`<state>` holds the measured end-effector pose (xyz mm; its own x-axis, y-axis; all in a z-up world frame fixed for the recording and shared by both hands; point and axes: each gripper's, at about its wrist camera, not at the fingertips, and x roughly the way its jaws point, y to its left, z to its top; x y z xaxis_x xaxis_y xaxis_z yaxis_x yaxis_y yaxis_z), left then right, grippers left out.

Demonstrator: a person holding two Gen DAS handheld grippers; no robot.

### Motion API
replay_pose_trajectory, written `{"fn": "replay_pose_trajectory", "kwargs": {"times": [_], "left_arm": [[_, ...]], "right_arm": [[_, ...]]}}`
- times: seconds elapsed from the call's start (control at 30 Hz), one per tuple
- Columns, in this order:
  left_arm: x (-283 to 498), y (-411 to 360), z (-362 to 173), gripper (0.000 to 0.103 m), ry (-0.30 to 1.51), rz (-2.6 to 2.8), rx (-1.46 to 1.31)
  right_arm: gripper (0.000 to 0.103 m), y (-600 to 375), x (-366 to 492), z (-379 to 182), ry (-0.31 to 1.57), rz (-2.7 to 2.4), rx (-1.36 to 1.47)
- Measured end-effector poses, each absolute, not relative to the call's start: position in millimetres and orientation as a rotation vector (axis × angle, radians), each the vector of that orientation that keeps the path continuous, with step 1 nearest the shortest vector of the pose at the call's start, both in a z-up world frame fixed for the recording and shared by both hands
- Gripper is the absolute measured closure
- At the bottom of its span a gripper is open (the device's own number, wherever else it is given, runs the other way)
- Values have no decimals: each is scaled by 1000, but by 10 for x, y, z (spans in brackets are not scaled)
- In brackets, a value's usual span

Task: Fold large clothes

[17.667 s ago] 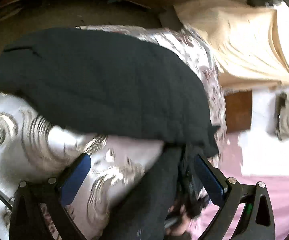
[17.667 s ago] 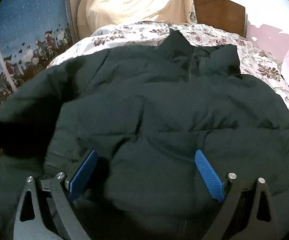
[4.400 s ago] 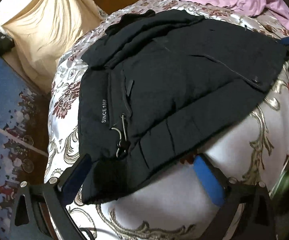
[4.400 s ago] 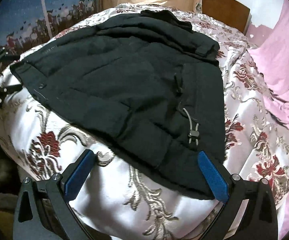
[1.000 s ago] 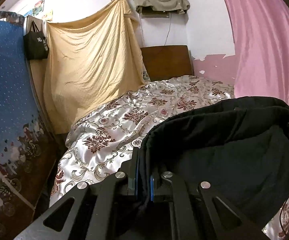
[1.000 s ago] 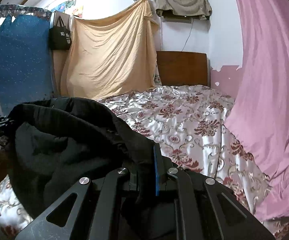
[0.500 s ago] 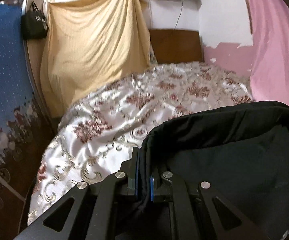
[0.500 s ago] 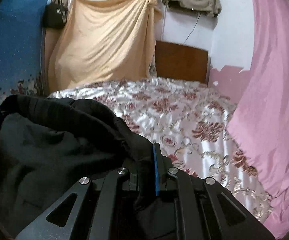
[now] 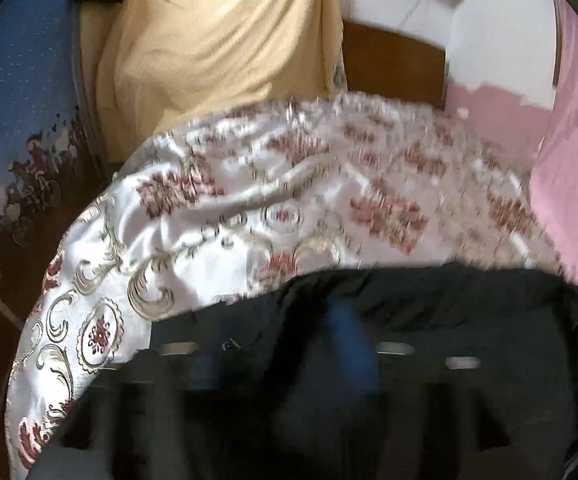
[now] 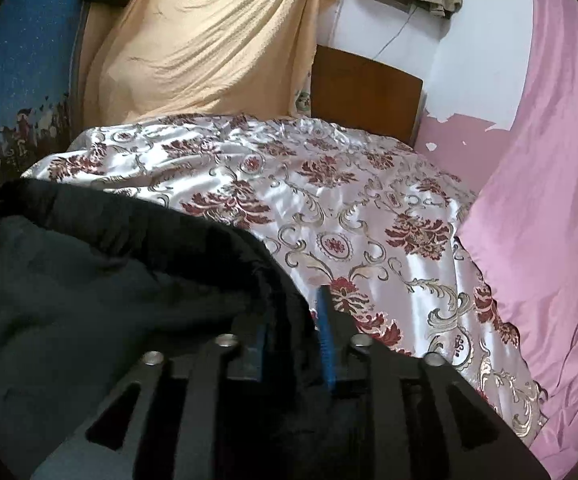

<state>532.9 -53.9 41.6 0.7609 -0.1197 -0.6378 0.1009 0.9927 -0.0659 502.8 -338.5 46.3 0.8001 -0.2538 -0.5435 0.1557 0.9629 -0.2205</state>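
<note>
A large black padded jacket (image 10: pixel 89 280) hangs between my two grippers above the floral satin bedspread (image 10: pixel 369 216). My right gripper (image 10: pixel 293 344) is shut on the jacket's edge, with the blue pads pinching the black fabric. In the left wrist view the jacket (image 9: pixel 469 340) fills the lower frame over the bedspread (image 9: pixel 209 216). My left gripper (image 9: pixel 289 344) is motion-blurred; one blue pad (image 9: pixel 349 340) shows against the fabric, and I cannot tell how the jaws stand.
A wooden headboard (image 10: pixel 365 92) stands at the far end of the bed. A beige cloth (image 10: pixel 209 40) hangs on the back wall, a pink curtain (image 10: pixel 549 200) on the right, a blue patterned panel (image 10: pixel 21 60) on the left.
Both grippers have tilted downward toward the bed with the jacket. The left wrist view has gone blurry from fast motion and its pads look spread apart.
</note>
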Motion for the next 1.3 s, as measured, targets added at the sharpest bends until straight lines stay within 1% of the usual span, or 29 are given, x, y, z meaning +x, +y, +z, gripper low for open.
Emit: {"fn": "replay_pose_trajectory", "kwargs": {"times": [0.03, 0.07, 0.17, 0.2, 0.23, 0.27, 0.3, 0.33, 0.5, 0.6, 0.7, 0.77, 0.9, 1.0, 1.13, 1.3], "left_arm": [[5248, -524, 486, 14, 648, -116, -41], [5138, -508, 569, 12, 590, -121, -50], [4941, -555, 670, 11, 569, -184, -18], [4869, -571, 665, 11, 570, -204, -9], [4773, -587, 645, 11, 574, -233, -1], [4709, -600, 618, 11, 577, -258, 4], [4603, -621, 567, 10, 584, -293, 13], [4512, -647, 505, 10, 592, -322, 24], [4342, -815, 183, 9, 632, -379, 112], [4472, -920, 72, 9, 638, -370, 174], [4703, -968, 87, 5, 637, -371, 183], [4892, -995, 80, 2, 666, -392, 173], [5206, -1026, -21, 0, 735, -451, 104], [5270, -952, -38, 0, 740, -468, 38], [5282, -668, 2, 0, 724, -459, -82], [5421, -245, -84, 0, 759, -373, -227]], "right_arm": [[52, -3388, 4973, 506, 582, -216, -161], [48, -3393, 4906, 554, 556, -207, -151], [44, -3387, 4733, 648, 534, -185, -126], [40, -3375, 4663, 670, 529, -169, -116], [31, -3343, 4551, 694, 520, -138, -104], [26, -3324, 4473, 700, 515, -109, -95], [17, -3305, 4399, 695, 511, -83, -86], [12, -3264, 4296, 675, 508, -47, -74], [12, -3187, 4184, 421, 551, 22, -43], [12, -3183, 4350, 224, 600, -3, -93], [12, -3268, 4612, 110, 631, -52, -157], [12, -3469, 4833, 19, 677, -108, -115], [11, -3839, 5033, -182, 738, -178, 21], [6, -4001, 5042, -340, 744, -169, 101], [2, -4045, 5023, -452, 740, -164, 107], [2, -4137, 4992, -588, 731, -144, 166]]}}
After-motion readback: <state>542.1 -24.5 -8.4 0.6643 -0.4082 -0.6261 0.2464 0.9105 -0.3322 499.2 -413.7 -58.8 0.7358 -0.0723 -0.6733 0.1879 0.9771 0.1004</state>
